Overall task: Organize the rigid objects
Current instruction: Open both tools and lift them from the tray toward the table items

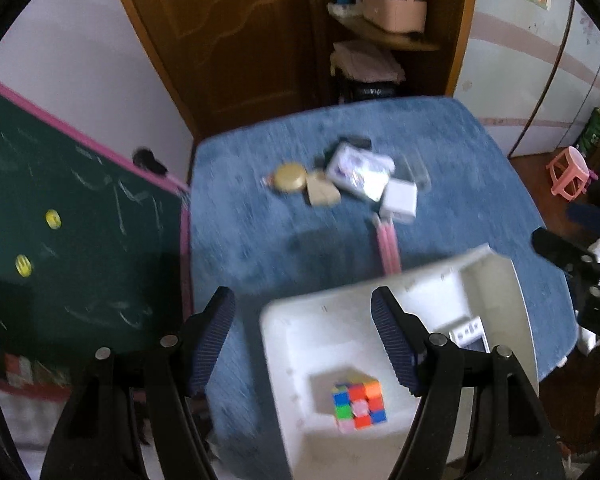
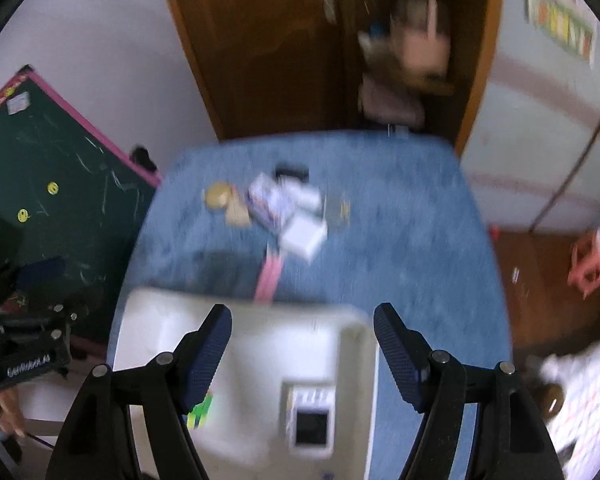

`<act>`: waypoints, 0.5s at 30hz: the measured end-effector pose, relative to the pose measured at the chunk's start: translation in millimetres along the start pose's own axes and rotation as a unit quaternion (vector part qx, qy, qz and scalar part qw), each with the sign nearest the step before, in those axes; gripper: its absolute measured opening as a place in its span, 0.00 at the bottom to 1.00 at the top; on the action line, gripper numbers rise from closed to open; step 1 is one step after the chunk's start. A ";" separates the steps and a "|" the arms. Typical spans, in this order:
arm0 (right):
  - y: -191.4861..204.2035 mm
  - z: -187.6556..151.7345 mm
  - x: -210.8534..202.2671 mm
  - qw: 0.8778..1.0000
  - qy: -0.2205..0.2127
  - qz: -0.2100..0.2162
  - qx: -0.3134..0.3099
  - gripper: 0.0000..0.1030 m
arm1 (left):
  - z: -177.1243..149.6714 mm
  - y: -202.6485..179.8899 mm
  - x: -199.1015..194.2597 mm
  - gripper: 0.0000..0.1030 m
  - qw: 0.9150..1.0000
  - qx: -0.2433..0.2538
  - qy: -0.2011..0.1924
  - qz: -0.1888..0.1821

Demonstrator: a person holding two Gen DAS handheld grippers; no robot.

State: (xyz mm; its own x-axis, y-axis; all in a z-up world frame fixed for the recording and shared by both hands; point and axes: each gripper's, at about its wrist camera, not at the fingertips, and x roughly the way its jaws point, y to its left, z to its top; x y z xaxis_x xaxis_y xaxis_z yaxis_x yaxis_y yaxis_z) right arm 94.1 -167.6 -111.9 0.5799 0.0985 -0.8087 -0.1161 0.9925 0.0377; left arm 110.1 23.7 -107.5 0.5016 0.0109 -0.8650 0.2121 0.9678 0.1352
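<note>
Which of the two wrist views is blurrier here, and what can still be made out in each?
Right wrist view: heavy motion blur; the white organizer tray and the item pile are smeared. Left wrist view: milder blur; the colourful puzzle cube in the tray reads clearly, the far pile is soft. Both show fisheye bending and dim indoor light.

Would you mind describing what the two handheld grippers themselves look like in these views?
Both look alike. The left gripper and the right gripper each have two black plastic arms with round silver pivot pins, ending in dark blue ribbed pads. Seen from the right wrist camera, the left unit's black body carries small screws and white lettering, too blurred to read. No cables or sleeves are visible.
</note>
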 end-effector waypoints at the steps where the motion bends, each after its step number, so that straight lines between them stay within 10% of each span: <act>1: 2.9 5.1 -4.1 1.000 -0.011 -0.002 -0.011 0.72 | 4.7 2.3 -2.0 0.72 1.000 0.001 -0.006 0.004; 6: 4.7 33.4 -4.7 0.998 -0.004 0.056 0.009 0.72 | 30.7 19.9 -9.6 0.72 0.999 -0.011 -0.030 0.004; 15: 9.7 60.2 49.3 0.996 0.060 0.026 0.054 0.72 | 75.7 48.2 14.9 0.72 0.999 -0.033 -0.036 -0.010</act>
State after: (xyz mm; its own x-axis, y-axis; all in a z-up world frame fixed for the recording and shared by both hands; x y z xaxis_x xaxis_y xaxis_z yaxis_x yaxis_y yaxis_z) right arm 170.1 -148.7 -116.0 0.4739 0.1463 -0.8683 -0.0519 0.9890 0.1383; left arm 191.2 51.5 -77.3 0.5572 -0.0239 -0.8300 0.1680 0.9822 0.0845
